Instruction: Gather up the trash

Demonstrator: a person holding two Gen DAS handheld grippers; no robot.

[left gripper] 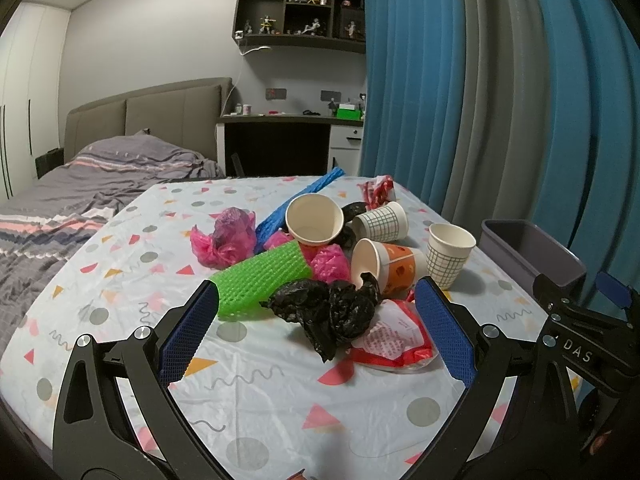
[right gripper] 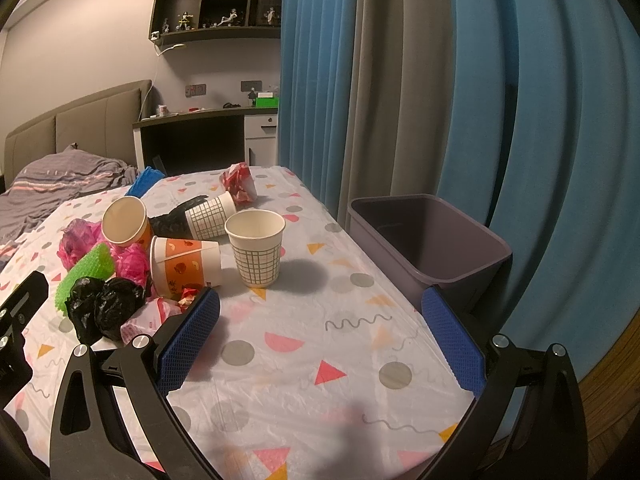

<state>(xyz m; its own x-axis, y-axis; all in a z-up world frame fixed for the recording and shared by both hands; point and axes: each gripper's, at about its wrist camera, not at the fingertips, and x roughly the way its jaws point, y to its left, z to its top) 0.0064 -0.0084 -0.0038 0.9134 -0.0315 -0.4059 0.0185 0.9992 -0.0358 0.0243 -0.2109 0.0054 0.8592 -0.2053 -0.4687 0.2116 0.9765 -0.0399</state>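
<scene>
Your left gripper and right gripper both gape empty above the table. Cups, bags and wrappers crowd left of the bin, which stands at the table's right edge.

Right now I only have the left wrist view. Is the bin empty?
Observer: Yes. The right wrist view shows the bin's bare bottom.
Operator: Right gripper state?
Observer: The right gripper is open, with nothing between its fingers.
Operator: Anything in the upright cup?
Observer: The upright cup looks empty inside.
</scene>
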